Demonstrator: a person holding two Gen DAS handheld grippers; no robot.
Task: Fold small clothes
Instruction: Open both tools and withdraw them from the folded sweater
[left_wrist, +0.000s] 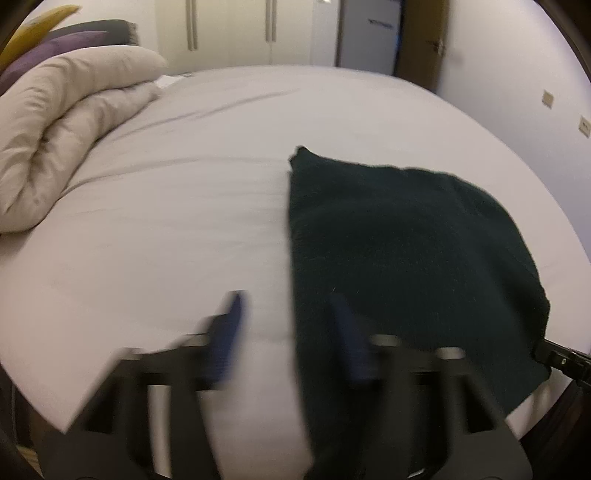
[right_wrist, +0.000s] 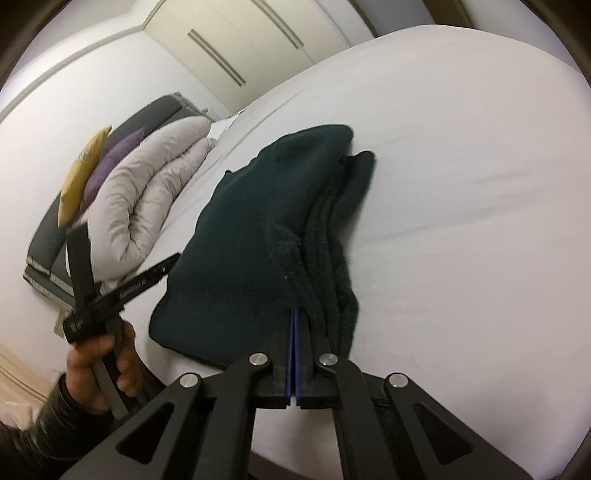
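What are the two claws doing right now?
Left claw: open, holding nothing, at the edge of the dark green cloth.
Right claw: shut on the dark green cloth.

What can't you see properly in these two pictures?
- Left gripper, left wrist view: motion blur smears its blue fingers.
- Dark green knitted garment, left wrist view: its near edge hides behind the gripper.
- Same garment, right wrist view: the right gripper covers the pinched spot.
- Yellow cushion, left wrist view: cut off by the lens rim.
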